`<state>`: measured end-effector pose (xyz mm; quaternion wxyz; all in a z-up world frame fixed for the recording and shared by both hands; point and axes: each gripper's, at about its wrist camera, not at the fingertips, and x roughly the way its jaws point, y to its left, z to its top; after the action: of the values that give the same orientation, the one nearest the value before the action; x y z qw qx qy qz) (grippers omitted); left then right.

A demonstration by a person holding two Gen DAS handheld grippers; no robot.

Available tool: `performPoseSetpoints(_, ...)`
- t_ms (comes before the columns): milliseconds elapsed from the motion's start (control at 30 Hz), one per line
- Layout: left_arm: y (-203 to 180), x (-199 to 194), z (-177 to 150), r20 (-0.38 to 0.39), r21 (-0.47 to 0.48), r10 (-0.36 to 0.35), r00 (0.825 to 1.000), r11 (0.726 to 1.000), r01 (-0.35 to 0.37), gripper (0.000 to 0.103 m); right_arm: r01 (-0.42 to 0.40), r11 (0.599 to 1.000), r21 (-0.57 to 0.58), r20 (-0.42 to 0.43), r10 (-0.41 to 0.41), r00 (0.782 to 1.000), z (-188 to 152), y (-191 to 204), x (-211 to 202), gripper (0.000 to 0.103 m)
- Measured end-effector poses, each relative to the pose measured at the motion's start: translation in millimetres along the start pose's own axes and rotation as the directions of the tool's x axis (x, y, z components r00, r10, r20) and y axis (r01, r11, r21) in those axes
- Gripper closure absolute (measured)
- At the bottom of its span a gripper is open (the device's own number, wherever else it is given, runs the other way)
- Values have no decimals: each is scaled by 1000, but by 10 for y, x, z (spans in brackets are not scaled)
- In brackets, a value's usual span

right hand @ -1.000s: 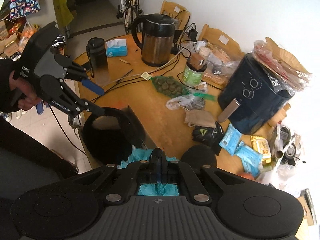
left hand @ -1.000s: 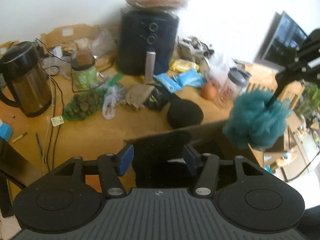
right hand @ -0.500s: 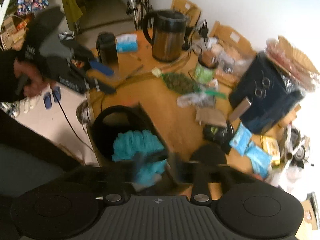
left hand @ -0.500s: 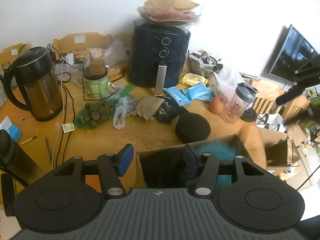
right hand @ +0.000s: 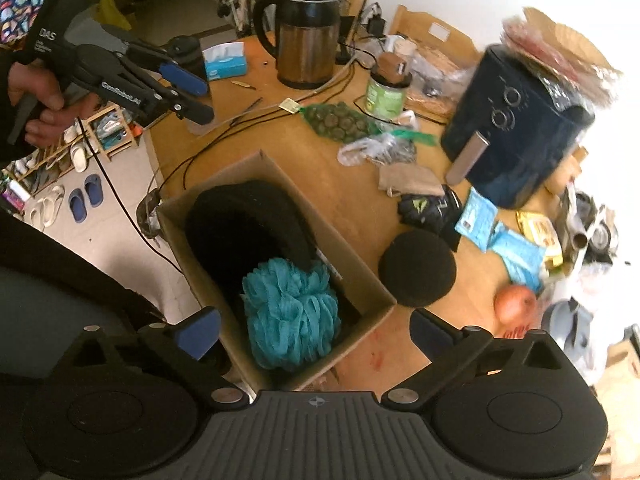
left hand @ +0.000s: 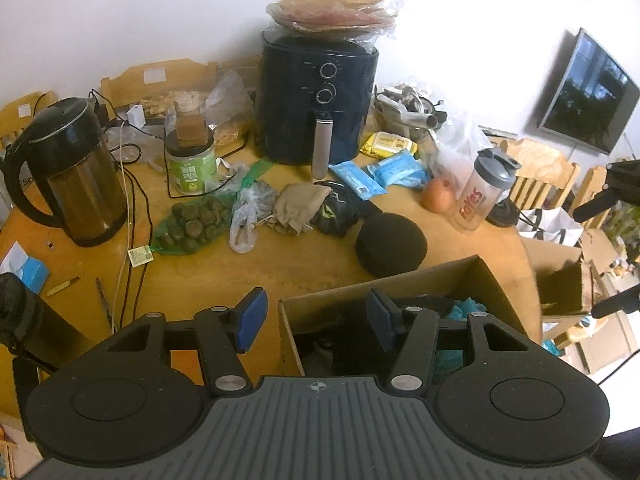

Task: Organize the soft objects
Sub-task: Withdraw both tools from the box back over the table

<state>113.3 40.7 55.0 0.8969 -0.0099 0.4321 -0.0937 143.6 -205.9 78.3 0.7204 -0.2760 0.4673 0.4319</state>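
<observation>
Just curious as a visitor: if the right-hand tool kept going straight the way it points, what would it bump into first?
Most likely the teal mesh bath pouf lying in the brown cardboard box. The right tool, its jaws opening, points down at it, though depth is hard to judge.

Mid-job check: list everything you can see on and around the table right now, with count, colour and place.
cardboard box: 1, brown, table's near edge
bath pouf: 1, teal, inside the box
black soft item: 1, black, in the box behind the pouf
round black pad: 1, black, on the table beside the box
gloves: black, count unclear, near the air fryer
air fryer: 1, dark, far side of the table
kettle: 1, steel and black, far end
apple: 1, red-orange, right of the pad
shaker bottle: 1, clear, grey lid
wipe packs: 2, blue
left gripper: open, empty, over the table edge
right gripper: jaws opening, empty, above the box
</observation>
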Motion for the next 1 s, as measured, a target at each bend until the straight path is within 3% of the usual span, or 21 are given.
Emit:
performPoseSetpoints(400,-46,66,65,-41,58,-2,999,998,4,49,9,995,101,-12,-8,1000,-222,-88,141,0)
performPoseSetpoints(800,-27,205,85,-147,147,-11,989,989,33,48,61,987,146,-52,-54,997,-335,-215,291,0)
performPoseSetpoints(900,8,224,121,-160,151,-21,987,987,45,44,82,983,167,-58,-73,996,-341,-279,328,0)
performPoseSetpoints(1000,50,246,163,-165,159,-20,986,986,47,29,100,977,188,-63,-90,994,-340,-342,366,0)
